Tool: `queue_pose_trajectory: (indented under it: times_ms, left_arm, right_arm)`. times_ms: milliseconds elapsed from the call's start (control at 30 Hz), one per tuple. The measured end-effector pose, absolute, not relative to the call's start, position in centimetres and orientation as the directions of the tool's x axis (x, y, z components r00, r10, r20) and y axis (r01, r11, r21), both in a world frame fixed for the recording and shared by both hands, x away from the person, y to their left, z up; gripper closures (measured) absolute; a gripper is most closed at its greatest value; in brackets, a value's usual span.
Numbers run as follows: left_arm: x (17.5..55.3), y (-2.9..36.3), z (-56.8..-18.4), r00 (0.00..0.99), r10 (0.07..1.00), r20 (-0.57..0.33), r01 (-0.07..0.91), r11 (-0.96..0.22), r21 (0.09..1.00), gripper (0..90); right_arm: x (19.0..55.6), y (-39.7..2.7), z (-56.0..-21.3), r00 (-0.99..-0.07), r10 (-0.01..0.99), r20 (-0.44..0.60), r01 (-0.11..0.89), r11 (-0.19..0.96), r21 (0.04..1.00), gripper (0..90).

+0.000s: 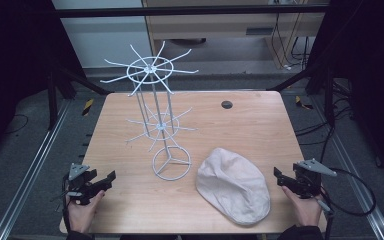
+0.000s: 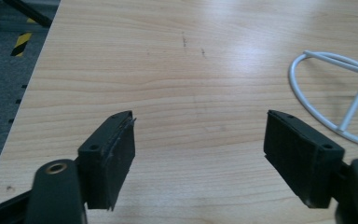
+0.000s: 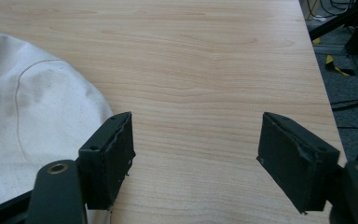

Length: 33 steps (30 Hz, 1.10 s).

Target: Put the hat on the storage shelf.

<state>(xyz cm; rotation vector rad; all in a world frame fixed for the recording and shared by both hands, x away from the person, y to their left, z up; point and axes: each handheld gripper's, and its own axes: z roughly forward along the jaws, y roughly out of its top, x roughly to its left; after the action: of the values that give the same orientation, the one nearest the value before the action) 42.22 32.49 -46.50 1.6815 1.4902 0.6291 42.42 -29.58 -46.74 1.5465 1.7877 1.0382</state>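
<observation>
Right tongs (image 1: 279, 176) open, cap (image 1: 232, 185) just beside, left tongs (image 1: 111, 176) well apart

No readable text, label, brand or number appeared anywhere in the three views. The only sign-like marks were yellow-and-black hazard stripes (image 1: 87, 106) on the floor beside the tabletop (image 1: 240, 125), and they carried no lettering. The cap (image 1: 234, 184) and the wire rack (image 1: 155, 100) bore no visible tag or print.
</observation>
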Motion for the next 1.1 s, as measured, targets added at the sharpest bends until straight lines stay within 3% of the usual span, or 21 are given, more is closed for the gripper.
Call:
queue_pose_trajectory:
  times_ms: [300,1100]
  left_arm:
    - [41.8,32.0,-46.2,0.217,0.969,-0.116,0.582,-0.033,0.812,30.5]
    - [42.1,31.6,-46.3,0.235,0.968,-0.089,0.586,-0.068,0.808,29.4]
  right_arm:
    - [42.3,-29.2,-45.9,-0.221,0.972,0.078,0.558,0.060,0.828,32.6]
    - [41.5,-26.3,-42.2,-0.342,0.939,0.042,0.541,0.160,0.826,38.3]
